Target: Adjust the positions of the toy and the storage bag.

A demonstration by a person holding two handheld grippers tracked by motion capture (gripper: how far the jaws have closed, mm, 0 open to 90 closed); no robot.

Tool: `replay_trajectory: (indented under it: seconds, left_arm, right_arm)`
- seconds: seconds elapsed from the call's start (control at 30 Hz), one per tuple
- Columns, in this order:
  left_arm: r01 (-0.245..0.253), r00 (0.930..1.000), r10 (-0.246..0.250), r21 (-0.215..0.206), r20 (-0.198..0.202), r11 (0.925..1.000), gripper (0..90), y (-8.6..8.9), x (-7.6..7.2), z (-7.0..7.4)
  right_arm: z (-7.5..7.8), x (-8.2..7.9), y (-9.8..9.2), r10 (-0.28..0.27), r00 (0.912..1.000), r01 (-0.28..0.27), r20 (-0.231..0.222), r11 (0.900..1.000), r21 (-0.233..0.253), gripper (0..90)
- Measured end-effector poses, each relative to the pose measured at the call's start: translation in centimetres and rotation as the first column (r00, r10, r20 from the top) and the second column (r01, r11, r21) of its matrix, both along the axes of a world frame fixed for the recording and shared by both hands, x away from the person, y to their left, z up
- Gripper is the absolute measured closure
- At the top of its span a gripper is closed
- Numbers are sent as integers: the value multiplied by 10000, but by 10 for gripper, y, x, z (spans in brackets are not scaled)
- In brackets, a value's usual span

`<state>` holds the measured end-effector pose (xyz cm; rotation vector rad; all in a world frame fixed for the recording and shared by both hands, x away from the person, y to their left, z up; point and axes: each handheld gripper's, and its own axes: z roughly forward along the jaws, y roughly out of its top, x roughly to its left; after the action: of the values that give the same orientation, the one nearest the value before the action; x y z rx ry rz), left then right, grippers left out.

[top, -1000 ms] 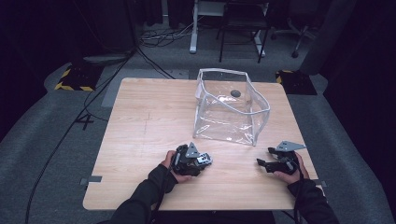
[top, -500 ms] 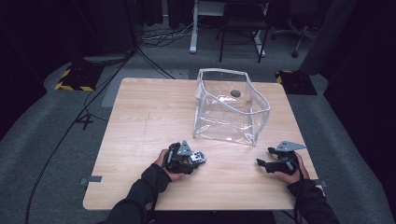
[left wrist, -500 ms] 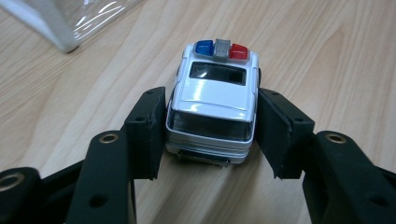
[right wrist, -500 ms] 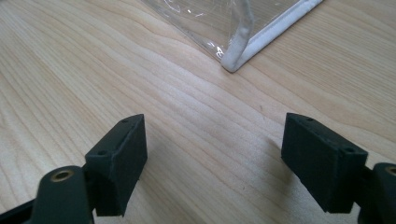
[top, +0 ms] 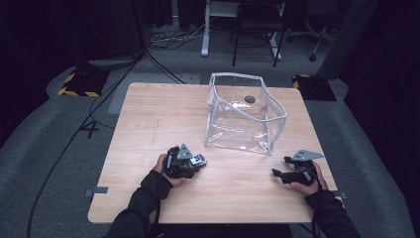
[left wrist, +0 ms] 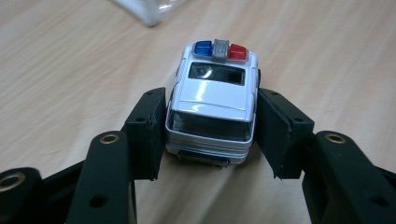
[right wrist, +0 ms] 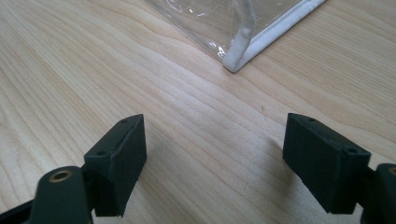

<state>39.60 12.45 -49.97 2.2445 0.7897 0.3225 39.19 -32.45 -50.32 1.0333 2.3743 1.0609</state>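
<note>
High view: the left gripper (top: pixel 190 162) sits on the light wooden tabletop (top: pixel 148 119) toward its near edge, left of centre, with a small white toy police car with a blue-and-red roof light bar (top: pixel 198 160) at its tip. The right gripper (top: pixel 281 174) rests close to the near right corner, well apart from the left one. A clear soft-plastic box with white piped edges (top: pixel 245 116) stands right of the tabletop's centre, toward the far edge; a small dark round object (top: pixel 250 99) lies inside it, too small to identify. Left gripper view: the two black jaws stand either side of the car (left wrist: pixel 212 103), each pad up against a flank, closed onto the body; the car's wheels are on the wood, the light bar at its far end, and a corner of the clear box (left wrist: pixel 149 11) shows beyond. Right gripper view: the jaws of this gripper (right wrist: pixel 215 149) are spread wide over bare wood with nothing between them; a white-edged bottom corner of the box (right wrist: pixel 236 58) lies ahead, apart from the jaws.
</note>
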Motion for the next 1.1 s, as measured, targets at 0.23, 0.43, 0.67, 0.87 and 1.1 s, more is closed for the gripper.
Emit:
replay_trajectory:
  seconds: [0.23,0.43,0.67,0.87,1.1]
  left_arm:
    - [-815,9965,815,-8,203,9967,467,23,9,0]
    - [-1759,9844,1760,-439,-11,9834,467,49,17,0]
    - [-2613,9650,2621,-496,111,9640,467,77,19,1]
    - [-2885,9575,2884,-635,-111,9554,467,96,13,0]
    - [-2884,9575,2884,-100,12,9575,467,99,6,-1]
  right_arm:
    - [0,0,0,13,10000,-13,-2,10000,1,217]
    - [0,0,0,16,10000,-16,-4,10000,2,216]
    - [0,0,0,15,10000,-15,-10,10000,5,216]
    - [0,1,0,33,10000,-33,-21,10000,52,210]
    - [0,4,2,151,9999,-151,-32,9999,-49,187]
